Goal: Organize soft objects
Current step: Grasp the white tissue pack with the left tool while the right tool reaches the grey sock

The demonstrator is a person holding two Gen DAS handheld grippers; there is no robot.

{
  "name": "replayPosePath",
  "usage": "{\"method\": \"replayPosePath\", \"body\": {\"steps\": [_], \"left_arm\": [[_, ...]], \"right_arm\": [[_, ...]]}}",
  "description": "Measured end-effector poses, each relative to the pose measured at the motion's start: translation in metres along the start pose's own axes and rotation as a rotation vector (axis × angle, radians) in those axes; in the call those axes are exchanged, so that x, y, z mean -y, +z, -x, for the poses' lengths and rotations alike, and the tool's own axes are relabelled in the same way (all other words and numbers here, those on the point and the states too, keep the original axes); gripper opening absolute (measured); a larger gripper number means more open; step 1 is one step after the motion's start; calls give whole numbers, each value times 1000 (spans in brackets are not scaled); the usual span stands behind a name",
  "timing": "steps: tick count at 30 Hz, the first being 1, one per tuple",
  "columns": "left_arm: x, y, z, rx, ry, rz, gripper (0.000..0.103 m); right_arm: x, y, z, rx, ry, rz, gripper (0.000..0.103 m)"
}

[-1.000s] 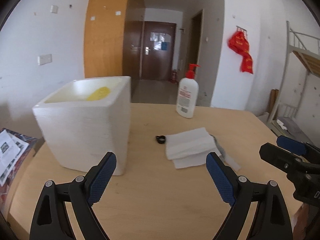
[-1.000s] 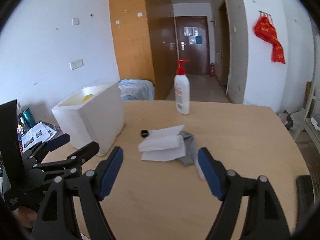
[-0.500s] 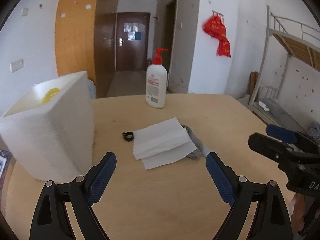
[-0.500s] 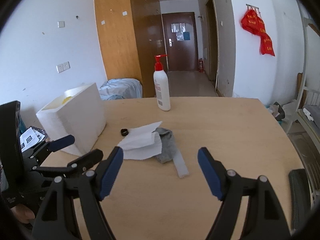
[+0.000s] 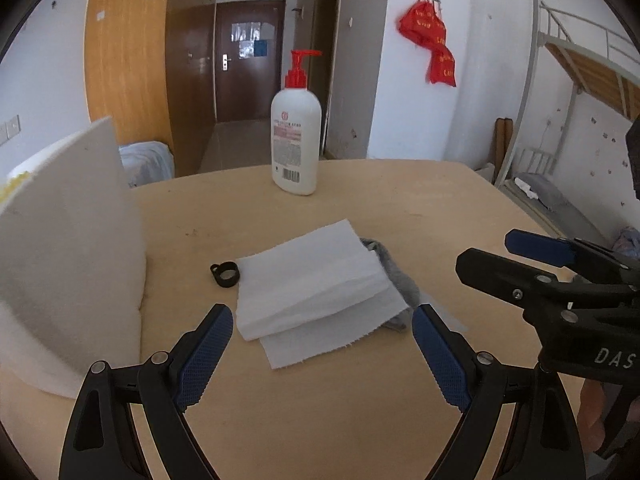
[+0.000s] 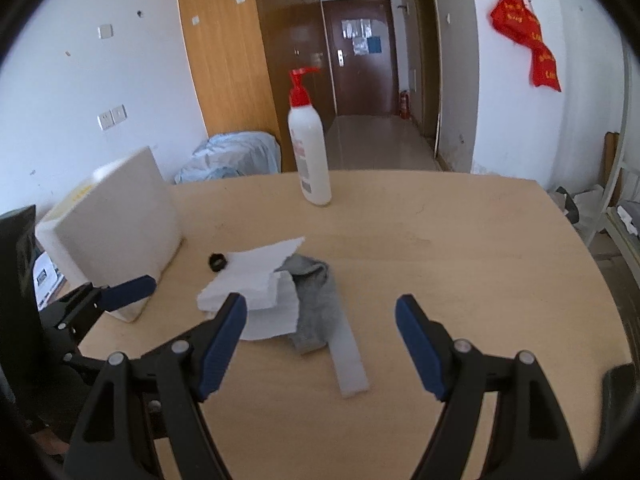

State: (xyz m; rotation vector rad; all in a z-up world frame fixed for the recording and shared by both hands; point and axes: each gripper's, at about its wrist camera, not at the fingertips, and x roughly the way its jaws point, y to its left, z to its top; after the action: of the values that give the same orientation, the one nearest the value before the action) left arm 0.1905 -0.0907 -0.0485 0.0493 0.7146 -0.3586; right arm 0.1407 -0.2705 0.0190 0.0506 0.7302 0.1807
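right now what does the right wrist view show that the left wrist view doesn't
Only the right wrist view shows the translucent strip lying full length beside the grey sock, and the wall sockets. Only the left wrist view shows the bunk bed frame. Both show the white tissue, black ring, pump bottle, white foam box, and both grippers open, left gripper, right gripper.

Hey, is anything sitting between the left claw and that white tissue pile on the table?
Nothing visible. The left claw is open, with only bare table between it and the white tissue pile. The small black ring lies left of the pile and the grey sock is tucked under its right edge, both off that path.
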Motion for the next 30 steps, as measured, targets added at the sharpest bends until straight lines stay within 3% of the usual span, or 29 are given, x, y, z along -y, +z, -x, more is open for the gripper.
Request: {"method": "replayPosePath", "body": {"steps": [10, 16, 25, 27, 30], "left_arm": [[-4, 7, -46, -84, -21, -18, 89], [-4, 6, -65, -138, -1, -37, 80], [-6, 5, -79, -176, 21, -53, 48], [-5, 5, -77, -168, 40, -61, 28], [-5, 4, -72, -157, 53, -69, 13]], "right_arm": [[15, 0, -21, -59, 34, -29, 80], [19, 0, -26, -71, 58, -40, 80], [23, 0, -27, -68, 79, -55, 80], [24, 0, -26, -64, 80, -60, 80], [25, 1, -26, -66, 76, -61, 80]]}}
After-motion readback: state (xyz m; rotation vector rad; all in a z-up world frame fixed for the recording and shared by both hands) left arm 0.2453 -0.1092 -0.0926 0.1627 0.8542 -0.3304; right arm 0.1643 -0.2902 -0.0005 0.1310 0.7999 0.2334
